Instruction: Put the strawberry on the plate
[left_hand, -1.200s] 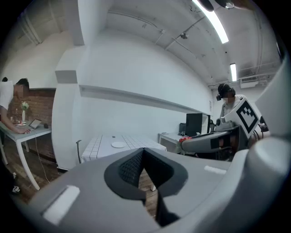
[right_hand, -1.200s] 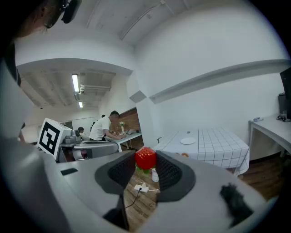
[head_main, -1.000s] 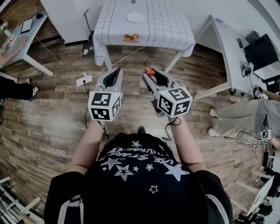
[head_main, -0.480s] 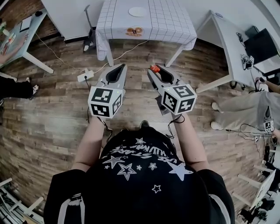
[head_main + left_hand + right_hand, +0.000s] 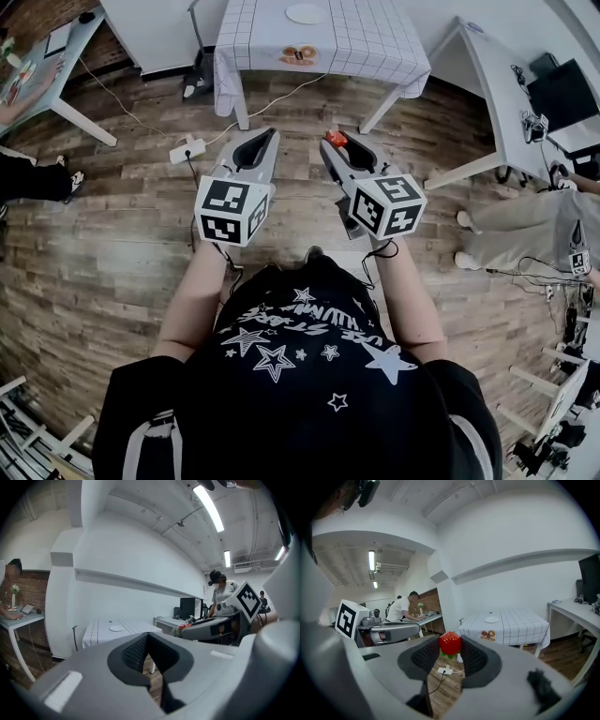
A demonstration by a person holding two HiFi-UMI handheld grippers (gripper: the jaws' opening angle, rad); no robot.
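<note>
Step in hand: looks to me like the carry leg. The pick is done, the drop-off isn't.

Right gripper [image 5: 336, 141]: clamped on the strawberry [image 5: 450, 642]. The berry sits right at the jaw tips, a pad pressing each side, green leaves poking out underneath.

Left gripper [image 5: 269, 136]: jaws closed together at the tips, nothing in them. It's held out level beside the right one, just along for the ride.

Where the strawberry is: up in the air over the wooden floor [image 5: 112, 244], in front of the person, well short of the table.

Plate [image 5: 307, 13]: white, empty, lying on the checked tablecloth of the table [image 5: 366, 37], toward its far side. There's a small orange printed patch at the near edge of the cloth.

Next move, my guess: close the gap to the table, then reach the right gripper over the near edge until the berry is above the plate, lower it and only then let the jaws go.

Watch out for: the berry is pinched only at the very tips, so a bump could pop it loose. There's also a power strip [image 5: 184, 149] with its cable on the floor near the way in.
</note>
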